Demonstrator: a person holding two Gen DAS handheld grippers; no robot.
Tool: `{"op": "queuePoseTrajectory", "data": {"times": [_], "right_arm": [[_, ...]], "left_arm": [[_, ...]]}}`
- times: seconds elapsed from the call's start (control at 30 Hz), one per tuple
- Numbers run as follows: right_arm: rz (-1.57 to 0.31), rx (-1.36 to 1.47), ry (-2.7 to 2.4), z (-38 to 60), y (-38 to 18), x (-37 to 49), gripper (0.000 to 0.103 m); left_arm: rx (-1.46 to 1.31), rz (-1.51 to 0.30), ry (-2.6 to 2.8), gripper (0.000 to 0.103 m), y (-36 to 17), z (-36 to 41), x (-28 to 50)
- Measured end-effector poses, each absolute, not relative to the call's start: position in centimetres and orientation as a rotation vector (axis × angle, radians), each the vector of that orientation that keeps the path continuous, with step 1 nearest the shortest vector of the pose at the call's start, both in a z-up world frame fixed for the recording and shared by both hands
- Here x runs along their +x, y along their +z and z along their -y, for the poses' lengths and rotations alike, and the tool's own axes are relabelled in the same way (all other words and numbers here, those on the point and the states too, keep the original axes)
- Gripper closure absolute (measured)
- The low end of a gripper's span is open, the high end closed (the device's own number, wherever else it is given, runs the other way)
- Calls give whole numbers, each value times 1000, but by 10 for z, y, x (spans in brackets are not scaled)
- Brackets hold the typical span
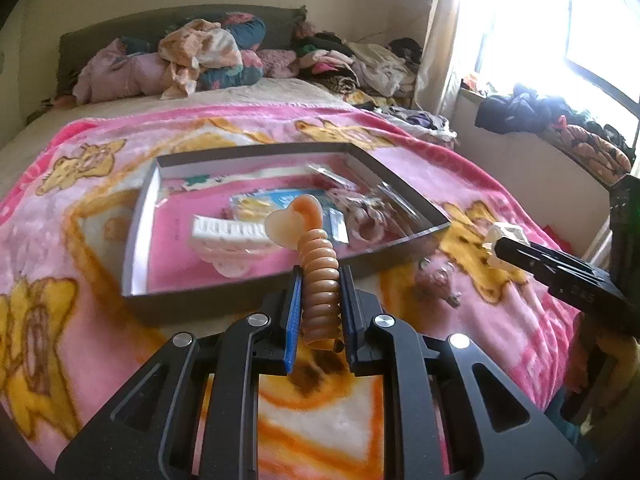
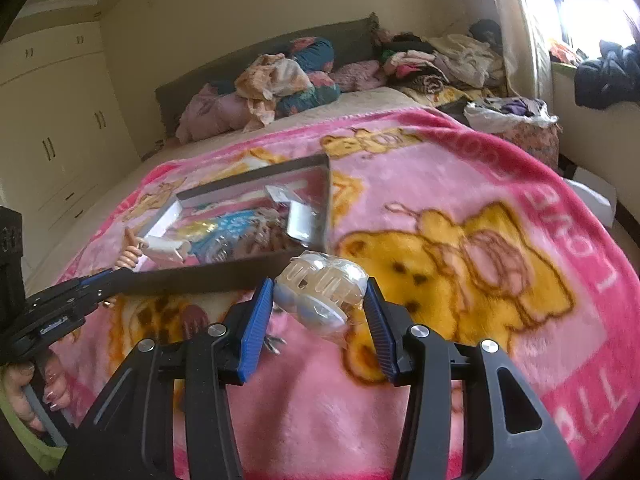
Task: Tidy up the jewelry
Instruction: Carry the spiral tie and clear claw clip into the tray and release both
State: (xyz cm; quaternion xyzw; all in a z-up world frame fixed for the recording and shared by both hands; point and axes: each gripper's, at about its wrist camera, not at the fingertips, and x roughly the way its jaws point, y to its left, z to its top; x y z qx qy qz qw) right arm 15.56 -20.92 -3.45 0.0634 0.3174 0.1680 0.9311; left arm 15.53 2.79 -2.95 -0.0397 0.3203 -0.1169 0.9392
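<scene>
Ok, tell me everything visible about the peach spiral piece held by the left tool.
The peach-coloured coiled plastic spiral with a heart-shaped end looks like glossy, springy plastic, ribbed in stacked coils. It stands roughly upright, pinched mid-length between the left tool's blue pads. Its upper end curls over into a pale heart-shaped tip; the lower end hangs just below the pads. It hovers at the near edge of the grey shallow cardboard box, touching only the pads.

A bed [image 1: 48, 148] fills the room, covered with a pink blanket [image 2: 460, 168] that has yellow bear pictures. Clothes [image 1: 208, 56] are piled against the dark headboard [image 1: 132, 26]. The walls [image 2: 224, 4] are cream. A bright window [image 1: 560, 20] with a pale curtain [image 1: 440, 40] is on the right. Cream wardrobe doors [image 2: 52, 120] stand on the left.
</scene>
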Motion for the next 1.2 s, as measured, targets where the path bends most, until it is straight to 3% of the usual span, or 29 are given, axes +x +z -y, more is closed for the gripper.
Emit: {"op": "queuePoseTrajectory", "data": {"times": [1.2], "right_arm": [[-690, -11, 404, 140, -32, 228, 58]], "left_arm": [[-140, -625, -252, 92, -19, -23, 238]]}}
